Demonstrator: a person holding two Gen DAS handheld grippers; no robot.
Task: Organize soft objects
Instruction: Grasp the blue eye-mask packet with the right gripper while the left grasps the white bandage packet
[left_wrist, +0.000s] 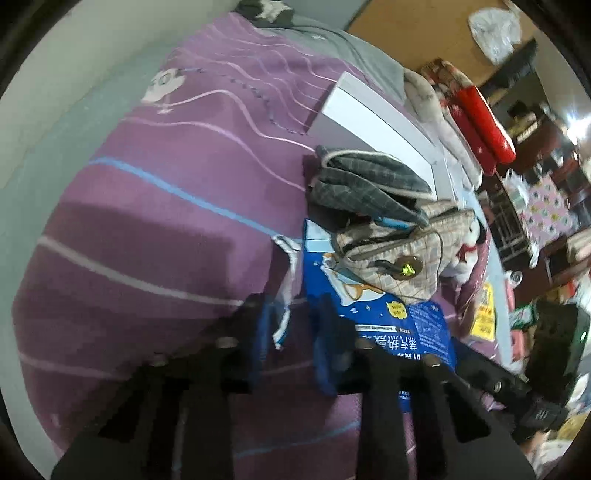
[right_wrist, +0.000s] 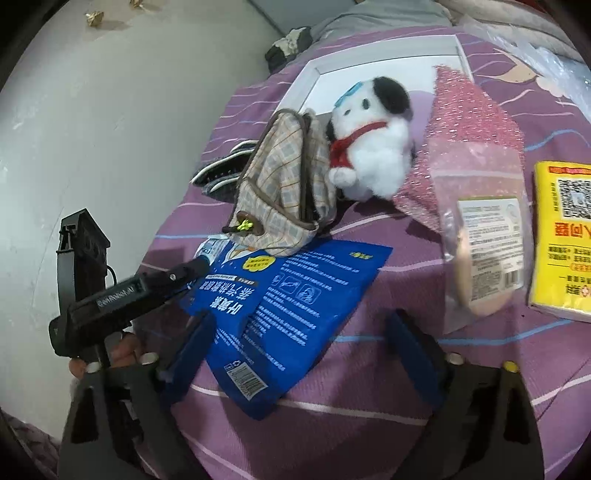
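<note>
A blue printed pack (right_wrist: 295, 295) lies flat on the purple bedsheet (left_wrist: 147, 221). My left gripper (left_wrist: 291, 332) has its jaws narrow and pinches the pack's white-and-blue corner (left_wrist: 284, 314). The right wrist view shows that gripper (right_wrist: 201, 264) at the pack's far left corner. My right gripper (right_wrist: 303, 347) stands open over the pack's near edge with nothing gripped. A beige checked pouch (right_wrist: 284, 184) rests on the pack's far end. Beside the pouch sits a white plush dog (right_wrist: 373, 144). Dark checked fabric (left_wrist: 369, 181) lies behind the pouch.
A white shallow box (right_wrist: 388, 62) sits behind the toys. To the right lie a pink glitter pouch (right_wrist: 476, 129), a clear bag holding a beige pad (right_wrist: 484, 258) and a yellow pack (right_wrist: 565, 240). A wall (right_wrist: 92, 129) runs along the bed's left side.
</note>
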